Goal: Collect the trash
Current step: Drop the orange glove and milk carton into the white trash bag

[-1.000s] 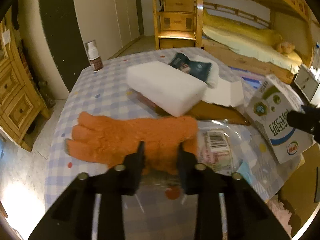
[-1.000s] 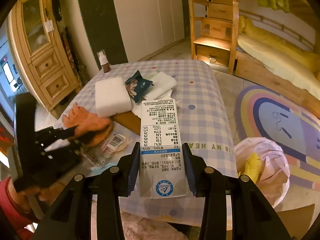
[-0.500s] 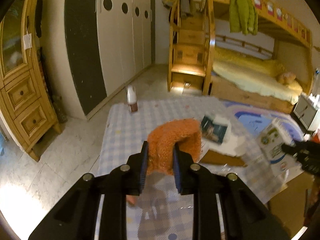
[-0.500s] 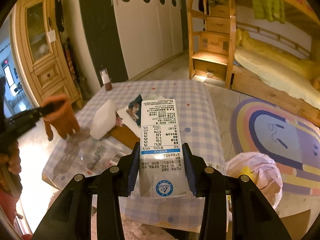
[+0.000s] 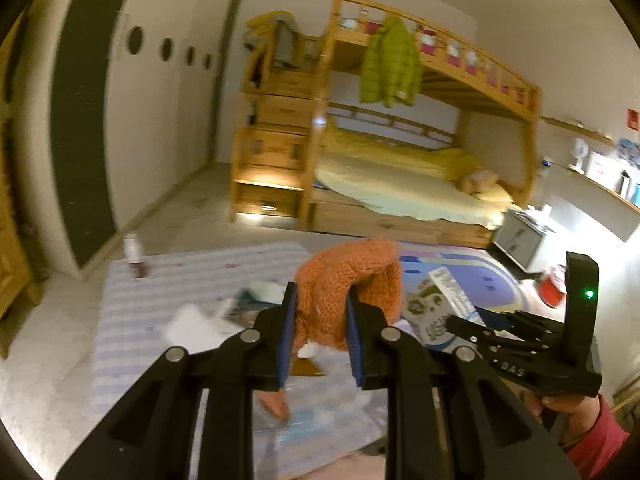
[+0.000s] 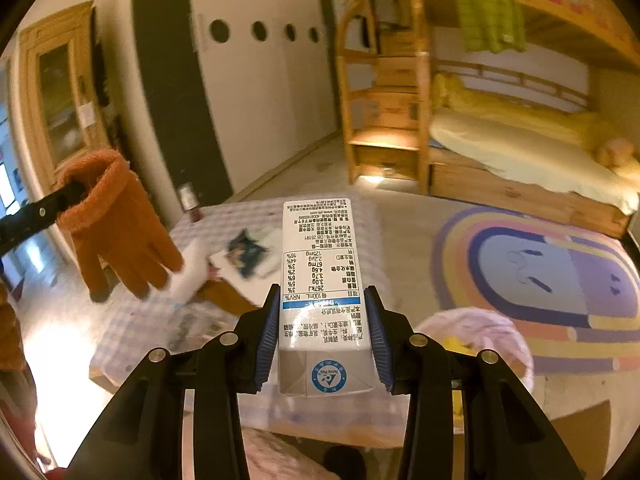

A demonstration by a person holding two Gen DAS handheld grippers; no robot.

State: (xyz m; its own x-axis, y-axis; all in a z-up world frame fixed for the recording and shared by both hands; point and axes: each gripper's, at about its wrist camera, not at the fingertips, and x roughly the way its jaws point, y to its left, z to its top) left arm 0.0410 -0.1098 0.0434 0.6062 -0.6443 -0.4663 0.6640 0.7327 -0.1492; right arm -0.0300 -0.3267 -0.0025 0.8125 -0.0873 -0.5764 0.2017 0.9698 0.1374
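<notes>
Orange knit glove (image 5: 348, 292), pinched in the left tool (image 5: 320, 328), has been lifted off the tabletop (image 6: 224, 220) while the right tool (image 6: 324, 336) still clamps the milk carton (image 6: 322, 272), both ready for the trash bag (image 6: 480, 332).

Warm, yellowish indoor light, moderately dim in both views. Brightest spot in the right wrist view is a blown-out glare on the floor at lower left; a small warm glow sits under the wooden stair drawers (image 6: 384, 160) at upper centre. Same glow shows in the left wrist view at centre left. Strong fisheye bending: walls and wardrobe (image 5: 160, 120) curve toward the edges, black vignette fills the corners. Motion blur smears the table (image 5: 192, 280) and its clutter in both views; the bunk bed (image 5: 420, 140) is soft too. Close black gripper frames and the milk carton (image 6: 322, 280) print stay sharp. A tiny green LED glows at right of the left wrist view.
</notes>
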